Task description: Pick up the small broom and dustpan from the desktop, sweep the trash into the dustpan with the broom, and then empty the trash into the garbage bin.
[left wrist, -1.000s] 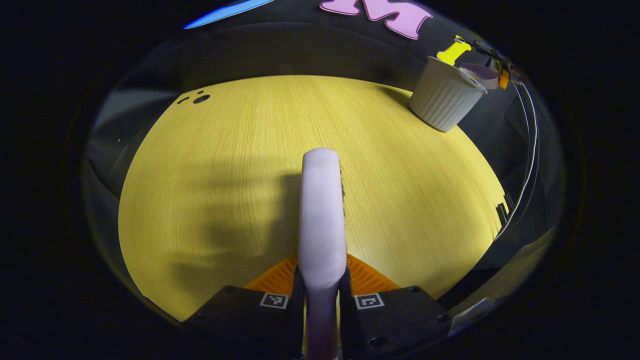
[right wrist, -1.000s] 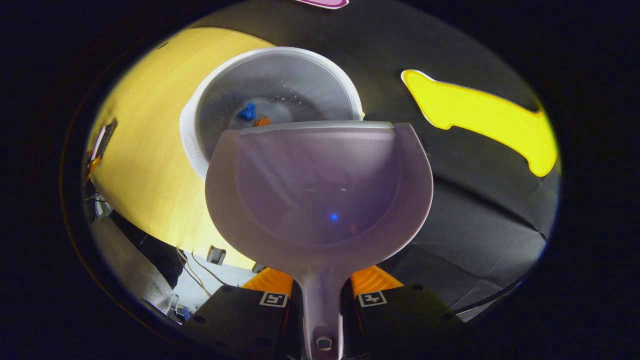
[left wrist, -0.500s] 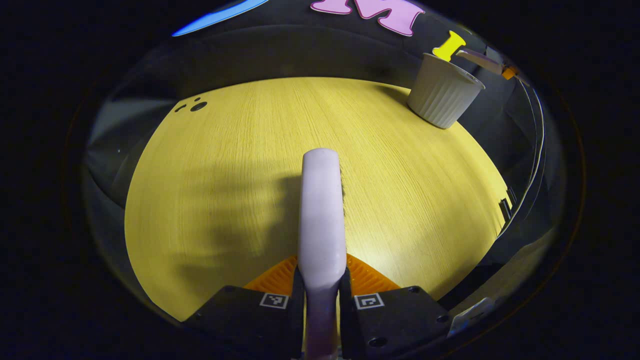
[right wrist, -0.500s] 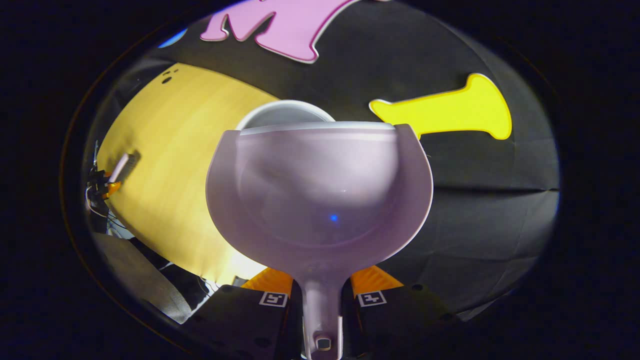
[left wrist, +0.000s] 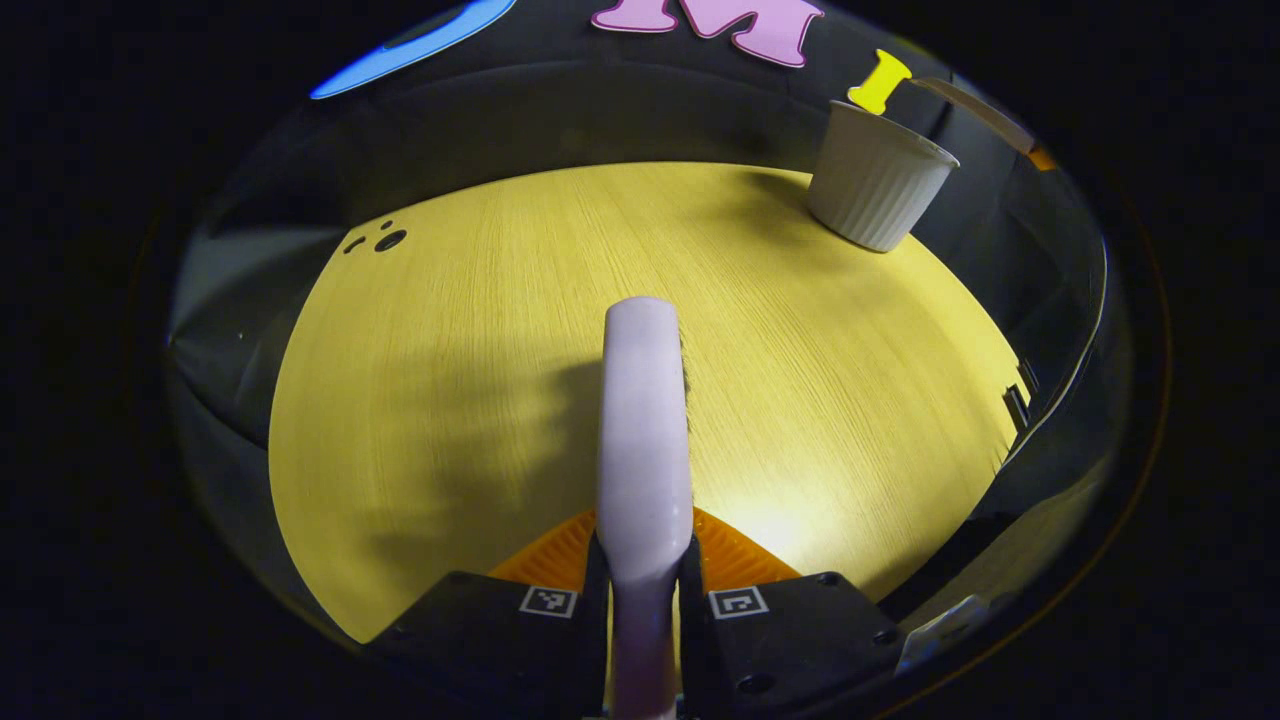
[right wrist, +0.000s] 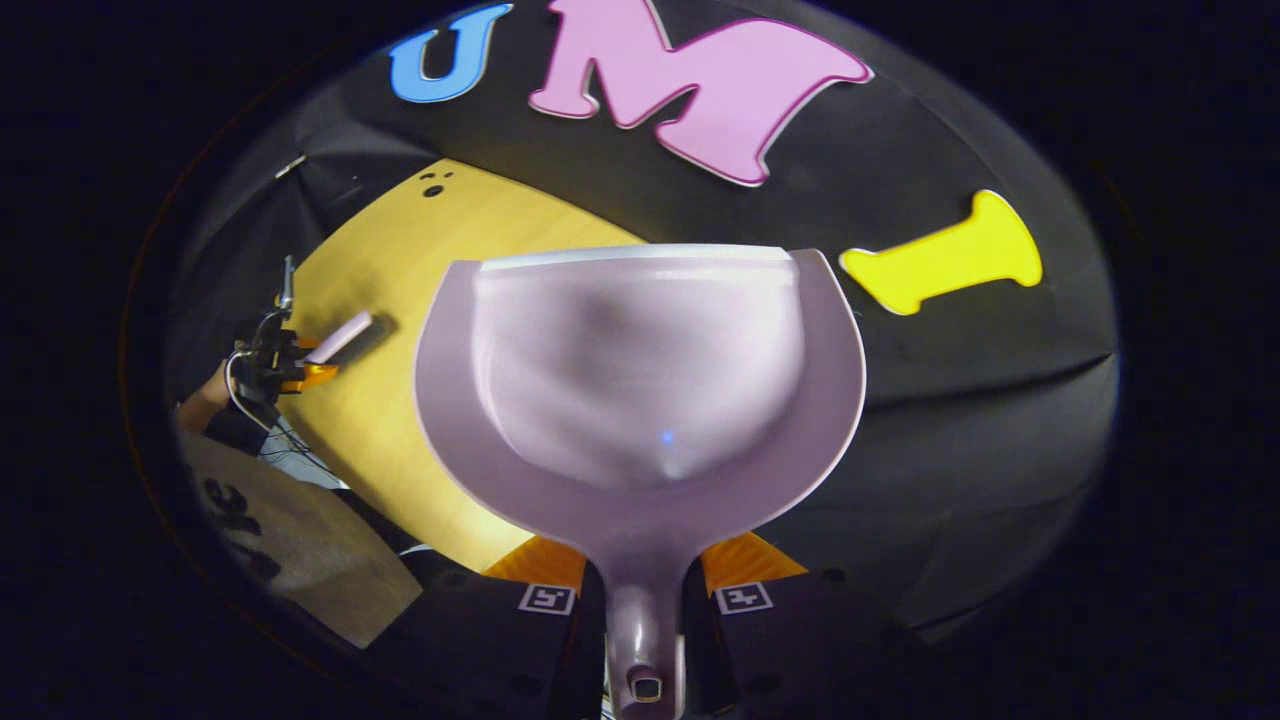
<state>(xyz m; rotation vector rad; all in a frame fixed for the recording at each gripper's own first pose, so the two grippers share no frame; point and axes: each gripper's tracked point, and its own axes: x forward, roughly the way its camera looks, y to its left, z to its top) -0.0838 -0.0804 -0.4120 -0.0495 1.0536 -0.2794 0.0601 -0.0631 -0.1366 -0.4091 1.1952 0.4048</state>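
Both views are dim around the rim and brighter at centre, with strong fisheye bending: the desktop bulges into a dome and its edges curve away toward 3 and 9 o'clock. In the left gripper view a glare patch sits on the wood at about 5 o'clock, while a soft, broad shadow spreads toward 8 o'clock beside the broom. The garbage bin at 1 o'clock throws a short shadow to its left. In the right gripper view the dustpan looks soft and hazy, with a tiny blue glint near centre.
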